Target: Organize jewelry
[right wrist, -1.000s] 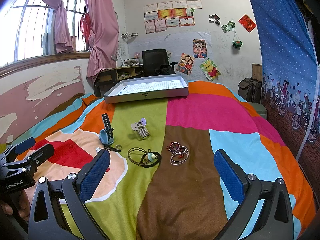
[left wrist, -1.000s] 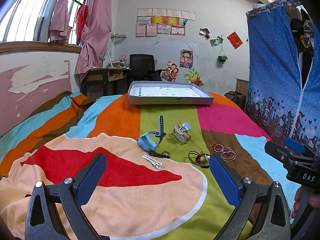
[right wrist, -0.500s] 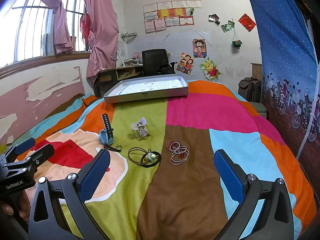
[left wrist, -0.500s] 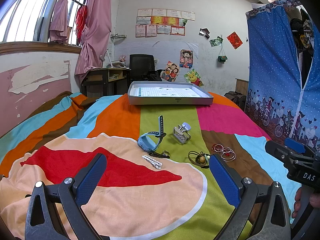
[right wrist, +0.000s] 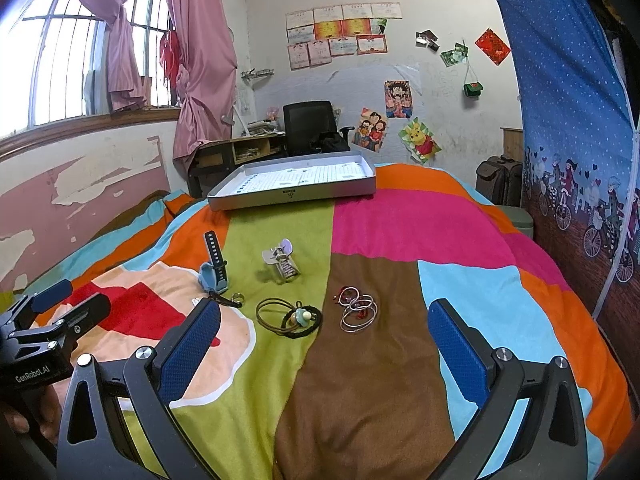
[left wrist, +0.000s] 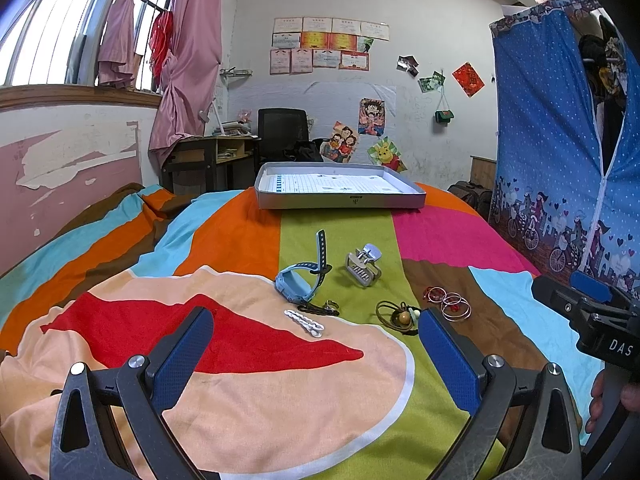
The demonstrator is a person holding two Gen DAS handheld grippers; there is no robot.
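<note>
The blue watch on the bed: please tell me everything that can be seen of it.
The blue watch is a light-blue smartwatch, seemingly of plastic or rubber, with a squarish case and a strap with a row of holes. It lies on the colourful bedspread, at the border of the green stripe, its case tilted and one strap end standing almost upright. A small dark item with a ring lies just before it. Neither gripper touches it.

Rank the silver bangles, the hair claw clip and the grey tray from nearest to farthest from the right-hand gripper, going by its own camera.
From the right gripper:
1. Silver bangles, just ahead on the brown patch.
2. Hair claw clip, farther, left on the green stripe.
3. Grey tray, farthest, at the bed's far end.
</note>
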